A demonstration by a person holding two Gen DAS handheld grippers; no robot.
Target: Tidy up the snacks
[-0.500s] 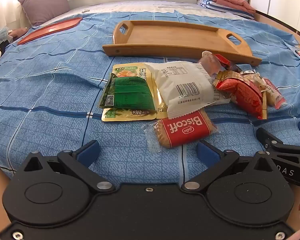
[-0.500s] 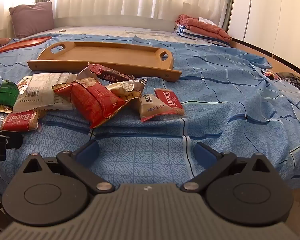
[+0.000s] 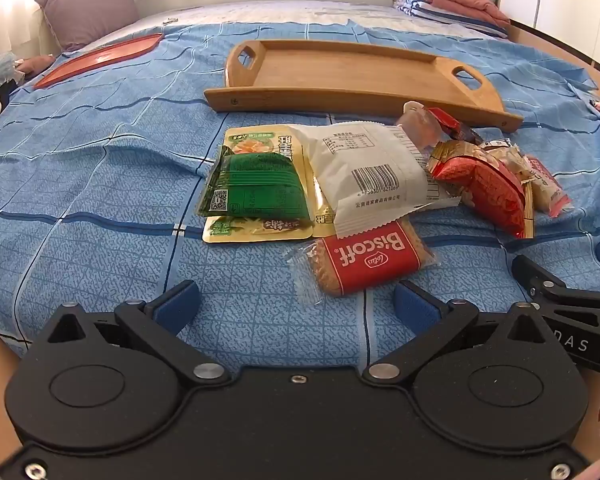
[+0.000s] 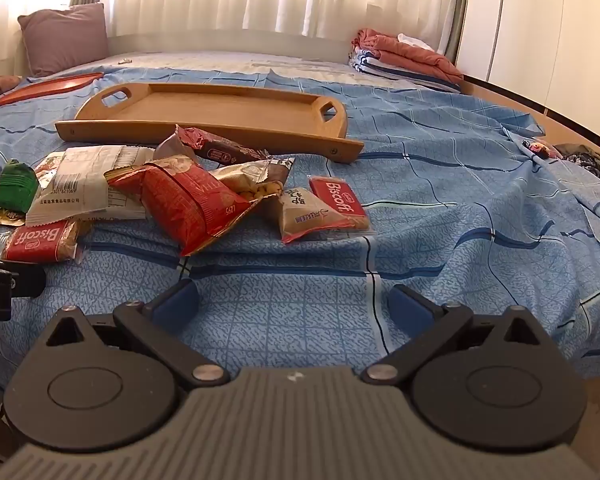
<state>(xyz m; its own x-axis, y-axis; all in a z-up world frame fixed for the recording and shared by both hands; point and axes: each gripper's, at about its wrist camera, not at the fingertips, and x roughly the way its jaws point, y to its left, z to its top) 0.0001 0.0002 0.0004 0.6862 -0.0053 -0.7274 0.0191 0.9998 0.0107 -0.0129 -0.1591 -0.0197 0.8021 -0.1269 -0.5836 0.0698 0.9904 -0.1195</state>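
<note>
Left wrist view: we log our left hand-held gripper and right hand-held gripper tilted downward over the bed, both spread wide, empty; position unchanged since earlier.

Left gripper: black body, 2 round discs, silver screws, blue pads. Right gripper: grey ribbed body, black arms, blue pads.

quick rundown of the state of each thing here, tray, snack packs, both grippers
long wooden tray with handle cutouts: empty, flat on the bed
left hand-held gripper: open, holding nothing
right hand-held gripper: open, holding nothing
red Biscoff biscuit pack: sealed, partly under the white pack
white barcode snack pack: sealed, on top of the pile
big red crinkled snack bag: lying on its side
</note>
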